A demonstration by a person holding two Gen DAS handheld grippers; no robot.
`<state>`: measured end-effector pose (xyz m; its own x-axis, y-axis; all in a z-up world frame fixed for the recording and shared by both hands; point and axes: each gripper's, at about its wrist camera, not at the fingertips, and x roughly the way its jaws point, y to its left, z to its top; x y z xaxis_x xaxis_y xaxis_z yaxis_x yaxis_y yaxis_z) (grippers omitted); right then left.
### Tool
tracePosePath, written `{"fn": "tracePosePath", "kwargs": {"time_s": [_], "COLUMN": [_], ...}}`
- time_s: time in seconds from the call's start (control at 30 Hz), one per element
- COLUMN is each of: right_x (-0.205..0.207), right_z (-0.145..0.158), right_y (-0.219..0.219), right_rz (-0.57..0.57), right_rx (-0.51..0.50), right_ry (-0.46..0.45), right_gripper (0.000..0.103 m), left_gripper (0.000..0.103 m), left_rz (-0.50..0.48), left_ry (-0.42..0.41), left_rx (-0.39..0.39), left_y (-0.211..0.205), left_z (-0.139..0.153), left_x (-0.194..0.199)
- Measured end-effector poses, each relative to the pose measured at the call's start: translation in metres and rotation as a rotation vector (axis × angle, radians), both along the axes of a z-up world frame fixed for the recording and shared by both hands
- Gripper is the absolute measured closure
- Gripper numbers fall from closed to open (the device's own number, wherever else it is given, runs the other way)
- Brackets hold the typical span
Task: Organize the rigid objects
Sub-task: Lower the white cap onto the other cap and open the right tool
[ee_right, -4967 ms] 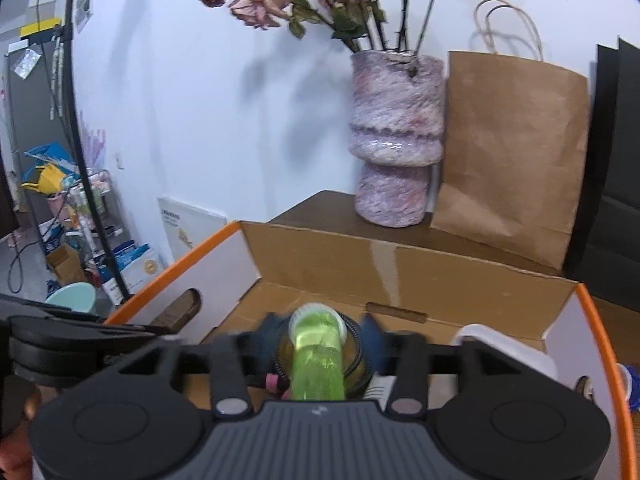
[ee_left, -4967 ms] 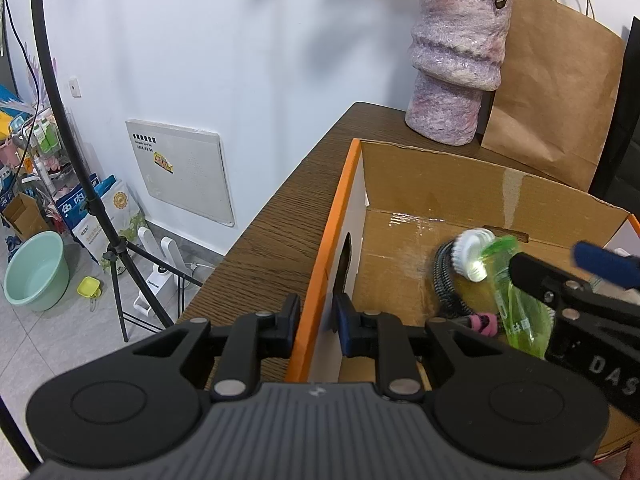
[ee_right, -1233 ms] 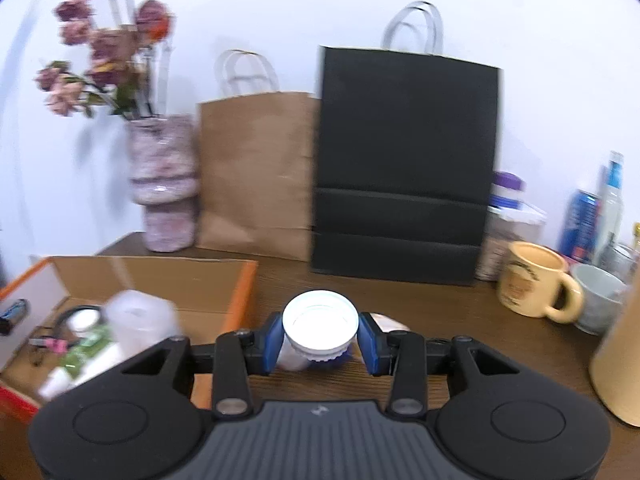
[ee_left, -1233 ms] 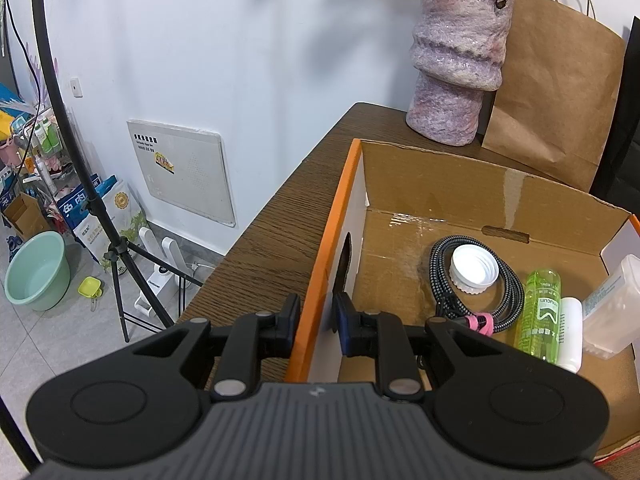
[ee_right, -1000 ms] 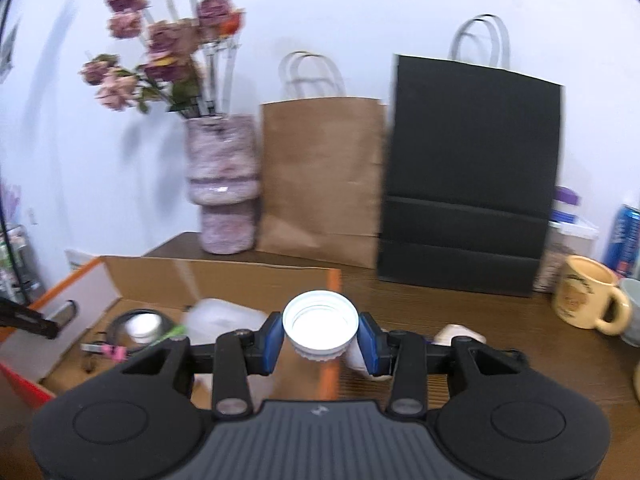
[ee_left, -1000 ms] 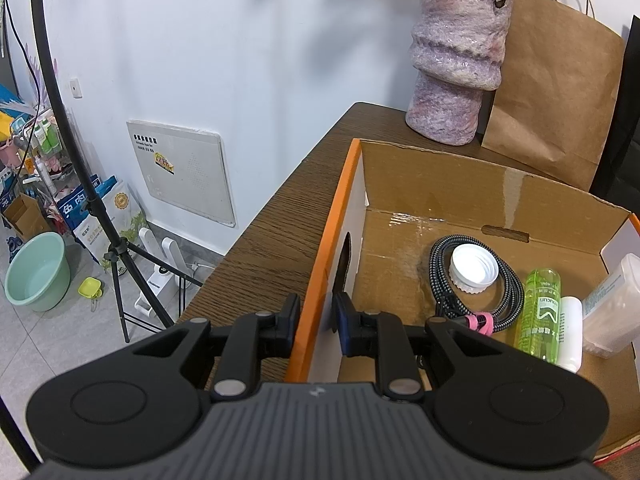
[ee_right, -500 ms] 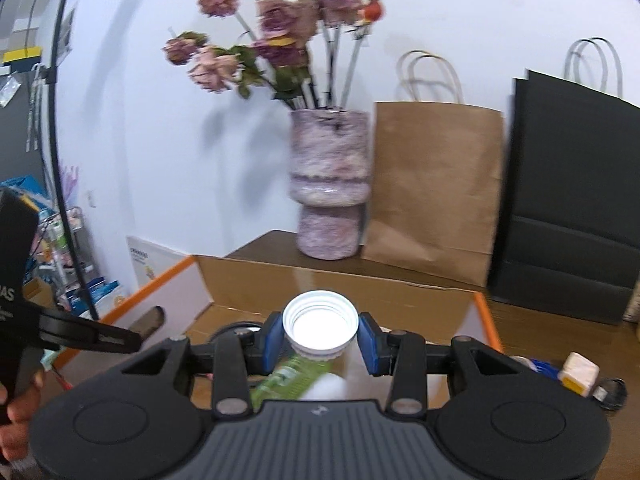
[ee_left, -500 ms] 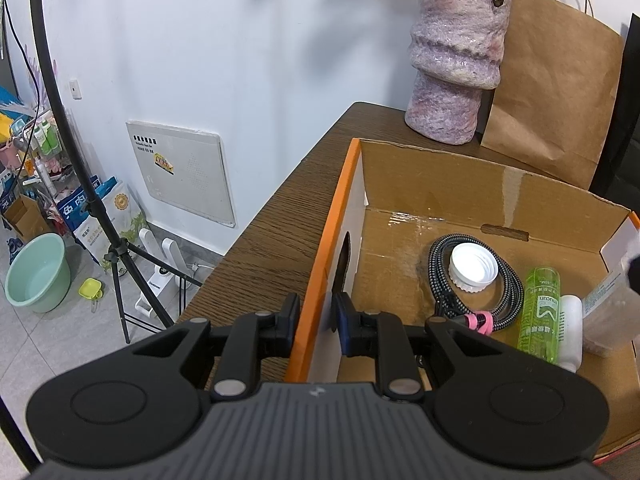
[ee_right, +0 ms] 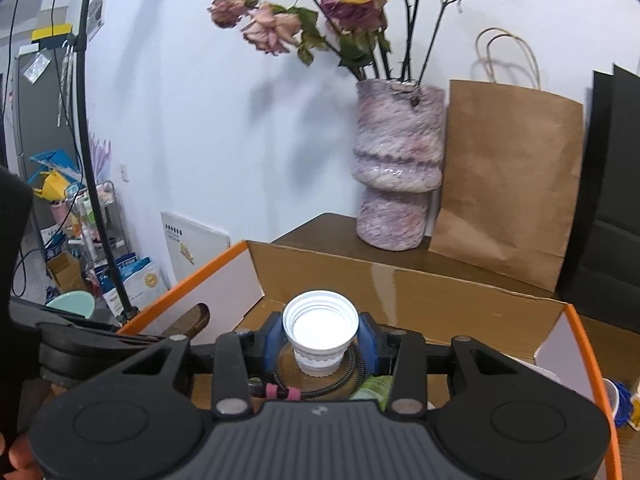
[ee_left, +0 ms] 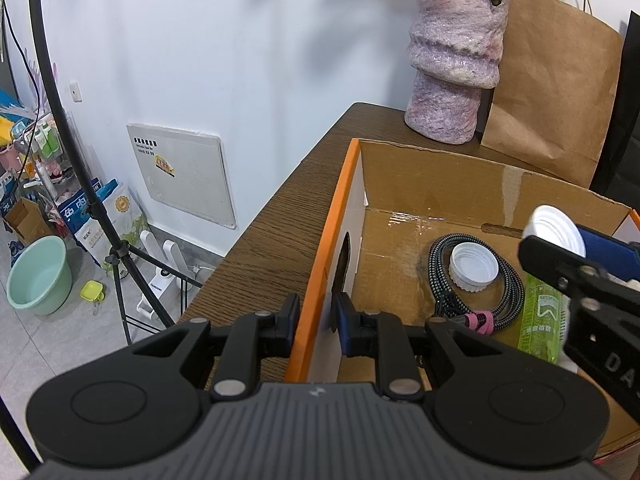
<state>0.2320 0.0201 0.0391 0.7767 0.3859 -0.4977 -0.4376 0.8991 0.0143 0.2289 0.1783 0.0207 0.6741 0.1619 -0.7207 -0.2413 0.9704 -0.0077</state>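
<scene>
- Right gripper (ee_right: 320,340) clamped on white cap (ee_right: 320,330), blue pads pressed to both sides, open side up, above cardboard box (ee_right: 420,300).
- Left gripper (ee_left: 316,316) pinched shut on orange-edged side wall of the box, one finger outside, one inside.
- On the box floor: coiled braided cable (ee_left: 508,280) ringed around second white cap (ee_left: 474,266); green bottle (ee_left: 540,320) just beside, lying flat.
- Beyond the box on wooden table (ee_left: 280,232): purple vase (ee_right: 398,168) with dried roses (ee_right: 340,4), brown paper bag (ee_right: 508,184) touching it.
</scene>
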Motion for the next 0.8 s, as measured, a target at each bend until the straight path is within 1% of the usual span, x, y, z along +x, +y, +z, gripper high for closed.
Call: {"fn": "tracePosePath", "kwargs": {"time_s": [0.47, 0.5, 0.53, 0.57, 0.63, 0.67, 0.73, 0.8], "right_x": [0.009, 0.009, 0.010, 0.010, 0.009, 0.009, 0.009, 0.010], "right_z": [-0.008, -0.008, -0.007, -0.007, -0.006, -0.004, -0.002, -0.001], "right_y": [-0.003, -0.004, -0.005, -0.006, -0.009, -0.011, -0.014, -0.016], "right_rz": [-0.012, -0.018, -0.023, -0.028, -0.042, -0.050, -0.060, -0.073], "right_rx": [-0.005, -0.005, -0.006, -0.007, -0.004, 0.000, 0.009, 0.012], "right_ry": [0.035, 0.036, 0.038, 0.036, 0.023, 0.015, 0.005, 0.002], "right_gripper": [0.064, 0.062, 0.053, 0.047, 0.023, 0.019, 0.008, 0.001], "left_gripper": [0.083, 0.083, 0.083, 0.083, 0.083, 0.083, 0.083, 0.083], "left_rz": [-0.001, -0.001, -0.001, -0.001, -0.001, -0.001, 0.000, -0.001], "left_ry": [0.000, 0.000, 0.000, 0.000, 0.000, 0.000, 0.000, 0.000], "left_rx": [0.004, 0.005, 0.005, 0.005, 0.005, 0.005, 0.005, 0.006], "left_y": [-0.001, -0.001, -0.001, -0.001, -0.001, -0.001, -0.001, -0.001], "left_z": [0.000, 0.000, 0.000, 0.000, 0.000, 0.000, 0.000, 0.000], "left_x": [0.000, 0.000, 0.000, 0.000, 0.000, 0.000, 0.000, 0.000]}}
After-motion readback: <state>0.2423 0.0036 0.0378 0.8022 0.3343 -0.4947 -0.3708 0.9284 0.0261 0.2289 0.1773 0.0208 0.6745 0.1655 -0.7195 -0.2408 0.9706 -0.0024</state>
